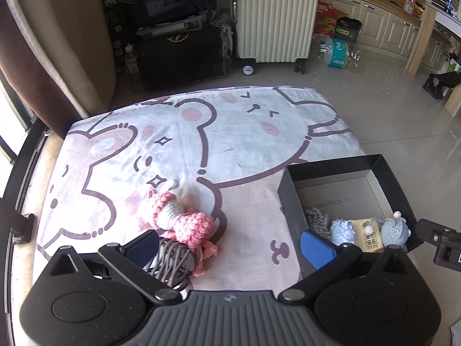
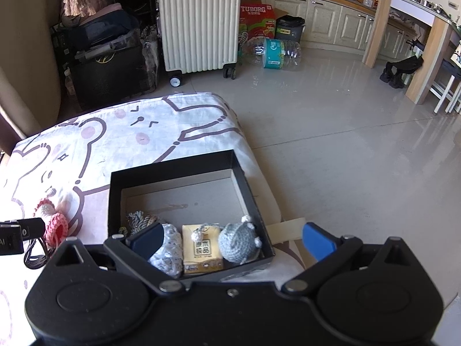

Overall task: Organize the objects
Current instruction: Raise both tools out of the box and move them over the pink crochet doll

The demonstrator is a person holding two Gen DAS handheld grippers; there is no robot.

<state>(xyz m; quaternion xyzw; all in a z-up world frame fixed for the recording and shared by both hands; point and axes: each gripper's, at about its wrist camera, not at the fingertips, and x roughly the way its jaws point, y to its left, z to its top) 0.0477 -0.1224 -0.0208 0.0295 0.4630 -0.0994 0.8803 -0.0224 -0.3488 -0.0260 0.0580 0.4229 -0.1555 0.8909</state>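
Sorting step midway, judged from a partly filled box. Black open-topped cardboard box [image 2: 184,173] at the right edge of a bed under a white-and-pink cartoon-bear sheet [image 1: 245,132]. Along the box's near wall, left to right: coil of grey-and-cream twisted cord [image 2: 141,219], pale blue crocheted piece [image 2: 170,248], small yellow tissue packet [image 2: 201,248], grey crocheted mouse [image 2: 237,242].

Right tool [image 2: 230,240] hanging over that near row, jaws spread as wide as possible, gripping nothing; apparently just after a drop.

Left of the box, out on the sheet: pink-and-white crocheted doll [image 1: 178,216], lying on its side, touching a ball of grey yarn [image 1: 173,259] nearer the camera. Left tool [image 1: 230,249] above them, jaws wide apart, empty, one blue pad beside the yarn ball.

Next move, probably: lowering the left tool around the yarn or the doll, closing gently on soft wool, lifting clear of the other, carrying rightward over the box wall into the bare far half.
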